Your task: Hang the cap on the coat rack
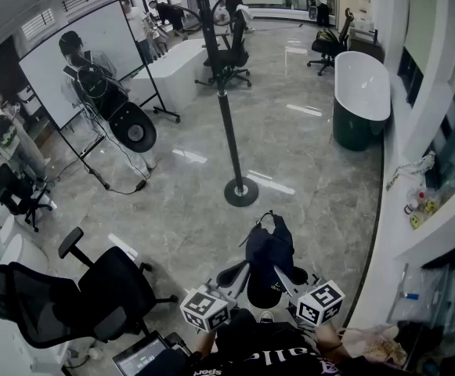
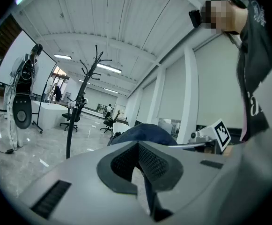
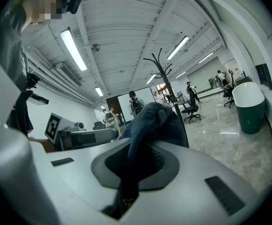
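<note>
Low before us, left tongs (image 2: 139,149) are clamped on a dark fold of the navy cap (image 1: 269,251). Right tongs (image 3: 135,149) are shut on another part of the same cap. We hold the cap up between the two, above the grey marble floor (image 1: 305,171). Ahead and well apart from the cap, the black coat rack (image 1: 229,124) stands upright on its round base. A black office chair (image 1: 94,296) sits to our left. A white-rimmed green bathtub (image 1: 362,92) lies far right by the wall.
</note>
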`<act>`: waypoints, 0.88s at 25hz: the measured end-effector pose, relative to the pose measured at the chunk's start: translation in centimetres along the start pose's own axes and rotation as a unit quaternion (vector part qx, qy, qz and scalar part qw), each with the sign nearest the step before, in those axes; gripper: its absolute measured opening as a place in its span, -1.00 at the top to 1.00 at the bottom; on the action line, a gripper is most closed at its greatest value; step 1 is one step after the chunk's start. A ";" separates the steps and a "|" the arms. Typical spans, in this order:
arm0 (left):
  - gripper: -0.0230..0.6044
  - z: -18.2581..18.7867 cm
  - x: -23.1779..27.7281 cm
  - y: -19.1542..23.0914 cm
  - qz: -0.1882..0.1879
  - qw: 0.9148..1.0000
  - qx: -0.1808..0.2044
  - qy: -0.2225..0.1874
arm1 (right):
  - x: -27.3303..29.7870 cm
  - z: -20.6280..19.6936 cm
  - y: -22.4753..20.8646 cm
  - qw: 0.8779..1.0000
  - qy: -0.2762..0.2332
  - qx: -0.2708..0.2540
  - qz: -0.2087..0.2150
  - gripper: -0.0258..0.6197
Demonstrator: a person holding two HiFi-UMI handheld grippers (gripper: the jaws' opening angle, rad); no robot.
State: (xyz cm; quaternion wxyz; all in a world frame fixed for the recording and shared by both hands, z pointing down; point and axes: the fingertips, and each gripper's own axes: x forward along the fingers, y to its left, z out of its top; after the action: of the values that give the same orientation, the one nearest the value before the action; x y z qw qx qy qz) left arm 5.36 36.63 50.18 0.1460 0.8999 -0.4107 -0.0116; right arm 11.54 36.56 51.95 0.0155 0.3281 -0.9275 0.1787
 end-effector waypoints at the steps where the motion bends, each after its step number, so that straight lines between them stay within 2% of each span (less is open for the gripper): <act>1: 0.92 0.0 0.2 0.2 0.001 1.000 0.001 0.001 | 0.1 0.0 -0.3 1.000 -0.001 0.001 0.001 0.83; 13: 0.92 0.8 4.0 3.2 0.006 1.000 0.001 0.011 | 2.6 0.6 -4.7 1.000 -0.004 0.018 -0.007 0.83; 18: 0.92 1.3 7.4 6.9 -0.002 1.000 -0.003 0.012 | 5.5 1.9 -7.9 1.000 -0.008 0.022 -0.018 0.83; 22: 0.92 3.7 9.8 10.0 -0.008 1.000 -0.002 0.000 | 8.2 3.9 -10.3 0.999 -0.006 0.014 -0.031 0.83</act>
State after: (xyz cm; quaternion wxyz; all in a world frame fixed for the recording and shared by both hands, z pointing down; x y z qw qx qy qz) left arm 4.00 22.26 50.36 0.1480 0.9028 -0.4036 -0.0138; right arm 11.84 22.85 52.79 0.0105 0.3580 -0.9142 0.1894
